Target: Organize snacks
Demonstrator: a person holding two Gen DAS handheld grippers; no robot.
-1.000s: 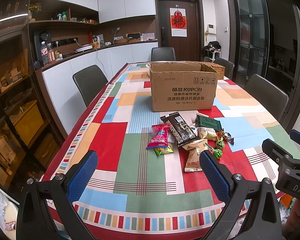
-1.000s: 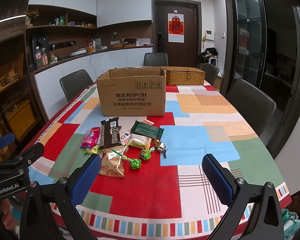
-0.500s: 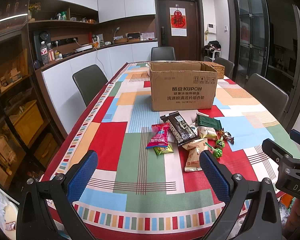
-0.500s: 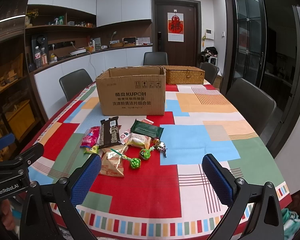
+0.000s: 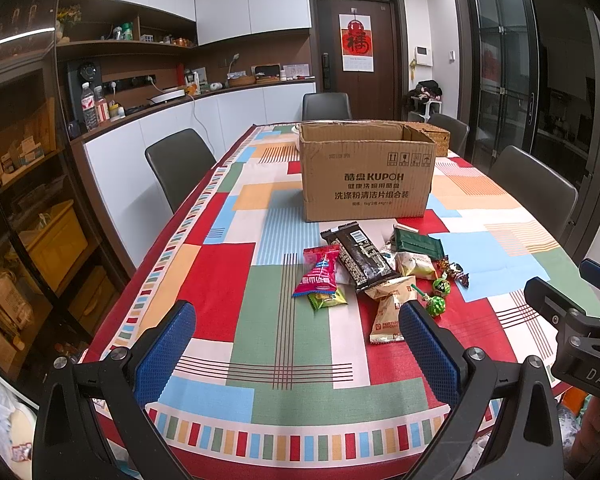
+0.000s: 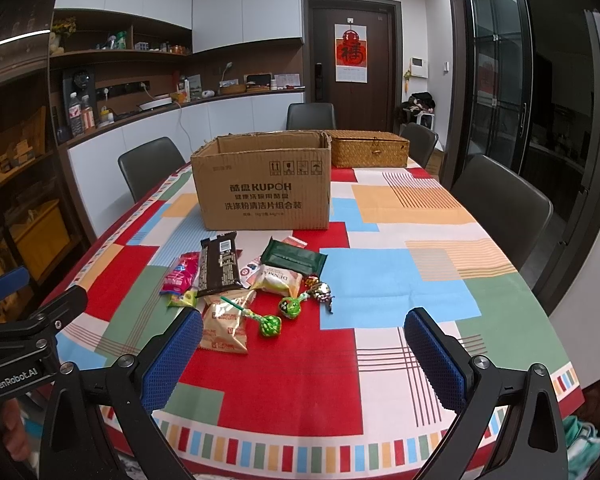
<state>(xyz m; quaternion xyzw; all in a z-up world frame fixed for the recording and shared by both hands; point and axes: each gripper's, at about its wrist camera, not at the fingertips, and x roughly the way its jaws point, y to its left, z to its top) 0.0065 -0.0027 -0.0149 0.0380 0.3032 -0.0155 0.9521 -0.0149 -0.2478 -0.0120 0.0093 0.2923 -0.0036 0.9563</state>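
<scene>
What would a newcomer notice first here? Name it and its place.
The open cardboard box stands mid-table, with a woven basket behind it to the right. In front lies a loose heap of snacks on the bright patchwork tablecloth. Both claws, left claw and right claw, hang open at the near edge.

My left claw has crept a touch closer to the cardboard box and the snack pile on the tabletop, while my right claw's view barely differs.

Your left gripper: jaws wide, nothing between them.
Snacks: heaped just before the box.
</scene>
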